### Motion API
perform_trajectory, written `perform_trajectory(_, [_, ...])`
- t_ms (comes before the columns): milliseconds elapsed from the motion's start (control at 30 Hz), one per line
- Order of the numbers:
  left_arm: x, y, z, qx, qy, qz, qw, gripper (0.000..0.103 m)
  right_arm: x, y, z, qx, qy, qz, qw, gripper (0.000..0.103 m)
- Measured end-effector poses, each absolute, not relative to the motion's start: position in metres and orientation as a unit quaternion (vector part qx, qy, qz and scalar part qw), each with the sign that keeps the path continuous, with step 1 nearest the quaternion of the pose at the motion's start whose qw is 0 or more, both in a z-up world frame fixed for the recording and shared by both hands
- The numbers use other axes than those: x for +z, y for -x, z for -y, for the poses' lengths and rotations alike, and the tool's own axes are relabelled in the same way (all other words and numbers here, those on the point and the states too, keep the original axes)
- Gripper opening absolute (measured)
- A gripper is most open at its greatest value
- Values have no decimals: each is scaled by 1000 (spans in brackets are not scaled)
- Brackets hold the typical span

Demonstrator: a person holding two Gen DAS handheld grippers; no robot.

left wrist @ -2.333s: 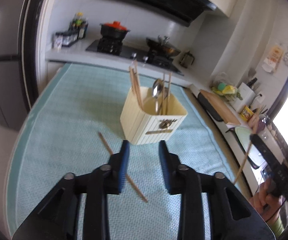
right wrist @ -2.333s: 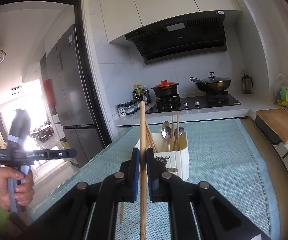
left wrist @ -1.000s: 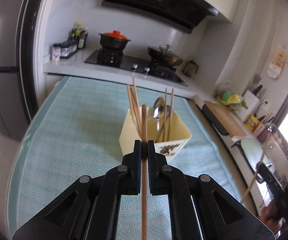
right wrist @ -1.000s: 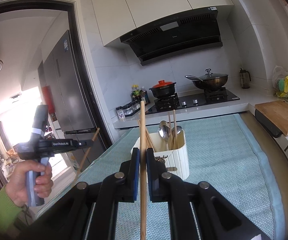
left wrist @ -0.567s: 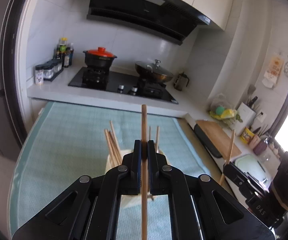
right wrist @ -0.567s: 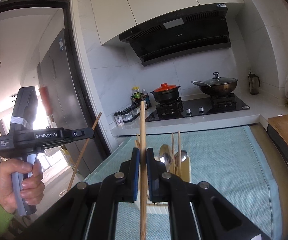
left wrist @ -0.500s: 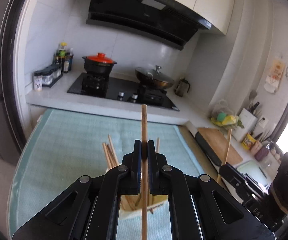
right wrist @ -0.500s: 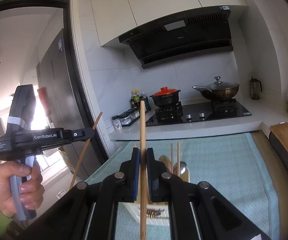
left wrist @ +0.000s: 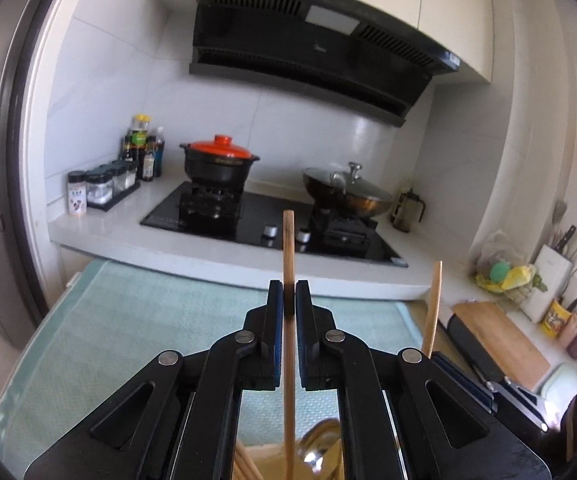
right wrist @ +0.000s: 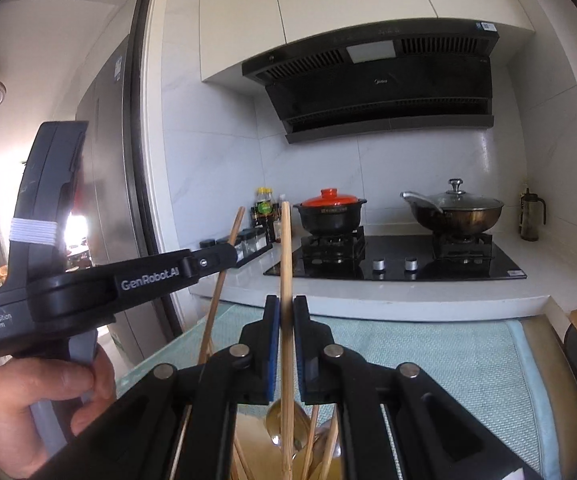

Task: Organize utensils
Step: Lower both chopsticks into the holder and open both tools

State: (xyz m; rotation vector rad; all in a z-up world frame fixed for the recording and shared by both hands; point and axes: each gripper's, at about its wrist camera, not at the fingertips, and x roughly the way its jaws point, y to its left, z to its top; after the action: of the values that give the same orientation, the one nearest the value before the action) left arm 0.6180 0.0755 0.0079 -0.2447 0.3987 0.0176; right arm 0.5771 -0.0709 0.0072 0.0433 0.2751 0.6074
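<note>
My left gripper [left wrist: 288, 300] is shut on an upright wooden chopstick [left wrist: 288, 248]. Its lower end points down over the cream utensil holder [left wrist: 272, 468], seen low between the arms with a spoon [left wrist: 320, 452] in it. My right gripper [right wrist: 286, 316] is shut on a second upright chopstick [right wrist: 285, 248], over the same holder [right wrist: 256, 456], which holds spoons and several chopsticks. The left gripper and its chopstick [right wrist: 224, 276] show at left in the right wrist view. The right gripper's chopstick [left wrist: 433, 304] shows at right in the left wrist view.
A green mat [left wrist: 128, 344] covers the table. Behind it is a white counter with a hob, a red-lidded pot [left wrist: 218, 160], a wok [left wrist: 346, 196] and spice jars [left wrist: 100, 188]. A cutting board [left wrist: 500, 344] and knife block stand at the right. A fridge stands left.
The left gripper closed on the chopstick that lay on the mat and lifted it. Both grippers have since moved in over the holder, which has slid to the bottom of both views.
</note>
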Motion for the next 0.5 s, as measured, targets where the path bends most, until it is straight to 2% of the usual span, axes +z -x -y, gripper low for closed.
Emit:
perform_trajectory(33, [-2, -620, -75, 9, 119, -215, 969, 19, -1, -577, 71, 302, -18, -146, 942, 8])
perform_trajectory(67, [-9, -620, -76, 10, 115, -230, 966, 38, -8, -576, 71, 302, -16, -154, 940, 9])
perform_trajectory(133, [-15, -609, -79, 19, 110, -234, 966, 57, -15, -571, 74, 293, -8, -168, 941, 17])
perform_trajectory(200, [-10, -591, -83, 15, 108, -224, 969, 63, -12, -562, 82, 291, -13, -169, 942, 29])
perform_trajectory(233, [-6, -582, -84, 15, 106, -221, 969, 70, -6, -555, 86, 291, -17, -165, 942, 34])
perform_trajectory(300, [6, -560, -84, 16, 97, -211, 973, 82, 7, -538, 95, 286, -19, -148, 947, 54])
perform_trajectory(367, [19, -531, -81, 23, 81, -196, 977, 97, 22, -515, 103, 283, -16, -132, 950, 56])
perform_trajectory(433, [31, -501, -75, 35, 59, -180, 981, 102, 36, -492, 111, 279, -10, -123, 952, 61])
perform_trajectory(500, [40, -472, -66, 40, 33, -172, 984, 102, 45, -470, 117, 271, -6, -116, 956, 79])
